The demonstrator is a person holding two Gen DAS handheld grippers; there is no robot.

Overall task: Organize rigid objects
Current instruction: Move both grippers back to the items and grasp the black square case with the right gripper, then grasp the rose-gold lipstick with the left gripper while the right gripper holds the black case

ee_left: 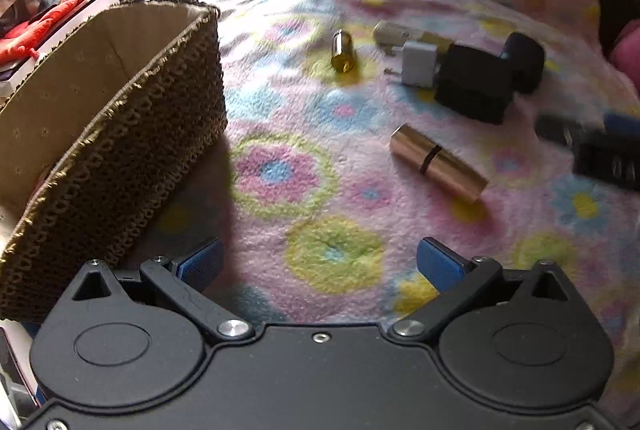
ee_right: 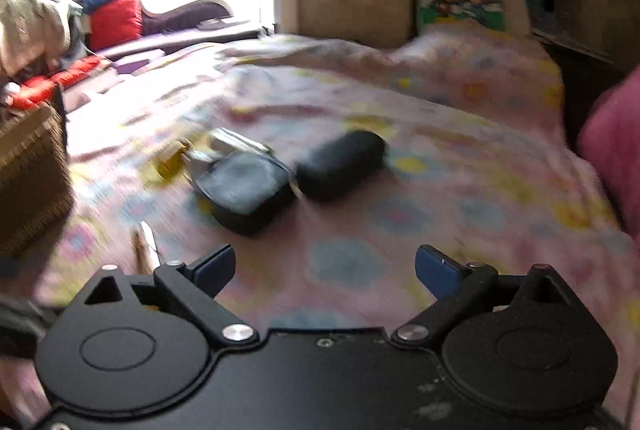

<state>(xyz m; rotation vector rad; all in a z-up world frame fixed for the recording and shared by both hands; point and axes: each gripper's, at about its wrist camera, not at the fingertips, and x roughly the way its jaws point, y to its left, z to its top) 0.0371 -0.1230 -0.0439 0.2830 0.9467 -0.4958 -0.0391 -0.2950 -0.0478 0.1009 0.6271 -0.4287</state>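
Your left gripper hangs with jaws spread, empty, just right of the woven basket on the bed's flowered blanket. Beyond the basket's near corner lie a rose-gold tube, a small gold bottle, a white plug and a black box. Your right gripper is spread too, holding nothing, with bare blanket between it and the black box.

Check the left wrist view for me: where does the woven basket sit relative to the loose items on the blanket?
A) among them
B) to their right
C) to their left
C: the woven basket stands at the left edge, while the rose-gold tube and black box lie to its right.
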